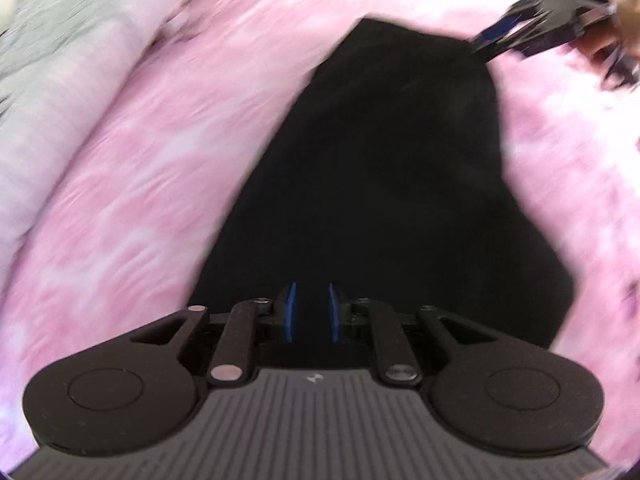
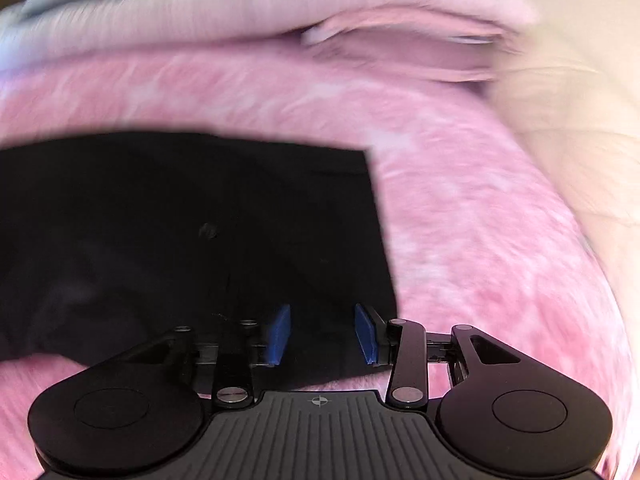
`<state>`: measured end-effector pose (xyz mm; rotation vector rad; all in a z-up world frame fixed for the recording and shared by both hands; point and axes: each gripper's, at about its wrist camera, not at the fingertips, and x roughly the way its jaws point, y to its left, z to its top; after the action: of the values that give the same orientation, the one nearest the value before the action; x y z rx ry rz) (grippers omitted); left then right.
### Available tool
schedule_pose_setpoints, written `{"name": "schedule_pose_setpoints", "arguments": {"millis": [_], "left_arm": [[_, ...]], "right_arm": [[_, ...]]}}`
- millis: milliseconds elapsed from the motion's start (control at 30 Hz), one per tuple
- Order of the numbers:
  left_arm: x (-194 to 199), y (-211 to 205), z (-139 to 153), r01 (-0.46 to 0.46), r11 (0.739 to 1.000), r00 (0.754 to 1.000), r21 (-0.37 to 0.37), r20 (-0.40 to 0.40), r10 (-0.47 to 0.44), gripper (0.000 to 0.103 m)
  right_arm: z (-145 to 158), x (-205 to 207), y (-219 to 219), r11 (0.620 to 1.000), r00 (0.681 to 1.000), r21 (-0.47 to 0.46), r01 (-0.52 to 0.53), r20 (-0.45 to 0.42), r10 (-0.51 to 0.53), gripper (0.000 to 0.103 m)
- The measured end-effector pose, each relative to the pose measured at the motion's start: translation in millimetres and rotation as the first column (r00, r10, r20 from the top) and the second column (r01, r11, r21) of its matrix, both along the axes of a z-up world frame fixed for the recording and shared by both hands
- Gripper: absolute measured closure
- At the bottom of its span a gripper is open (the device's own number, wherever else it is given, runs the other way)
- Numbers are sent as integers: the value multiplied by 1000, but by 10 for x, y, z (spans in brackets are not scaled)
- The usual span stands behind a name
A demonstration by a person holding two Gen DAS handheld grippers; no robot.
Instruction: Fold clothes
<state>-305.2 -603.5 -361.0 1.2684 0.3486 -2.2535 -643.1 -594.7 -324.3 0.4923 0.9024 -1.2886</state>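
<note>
A black garment [image 1: 384, 184] lies flat on a fuzzy pink blanket [image 1: 140, 168]; both views are motion-blurred. My left gripper [image 1: 312, 312] sits over the garment's near end with its blue pads a small gap apart and nothing between them. In the right wrist view the garment [image 2: 192, 232] fills the left and middle, with a straight corner edge at the right. My right gripper [image 2: 322, 334] hovers over that corner, its pads wide apart and empty. The right gripper also shows in the left wrist view [image 1: 504, 42], at the garment's far corner.
The pink blanket [image 2: 480, 240] surrounds the garment. Pale pink and grey folded fabrics [image 1: 52, 80] lie along the far left, seen as a stack [image 2: 240, 12] in the right wrist view. A cream surface [image 2: 580, 120] lies to the right.
</note>
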Motion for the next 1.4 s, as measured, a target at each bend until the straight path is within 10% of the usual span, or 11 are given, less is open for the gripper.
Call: {"name": "schedule_pose_setpoints", "arguments": {"millis": [200,567,933,1233,1400], "left_arm": [[-598,397,-418,195,980,976,46,93,-199,93],[415,1172,464,-195,980,967,36,176,186,82],[1900,2888,1202,-544,839,827,11,177,534,37],[3326,3759,1966,-737,673,673,-65,18,739,21],[3766,4012,2362,-761,639,646,-117,-42,762,21]], "right_arm": [[-249,51,114,996,998,67,-55,-26,57,63],[425,341,1211,994,992,105,13,120,-25,57],[1089,1271,2461,986,985,161,44,160,-70,43],[2006,2726,2983,995,981,13,97,169,-98,41],[2367,3347,3282,984,978,-28,176,122,-171,37]]}}
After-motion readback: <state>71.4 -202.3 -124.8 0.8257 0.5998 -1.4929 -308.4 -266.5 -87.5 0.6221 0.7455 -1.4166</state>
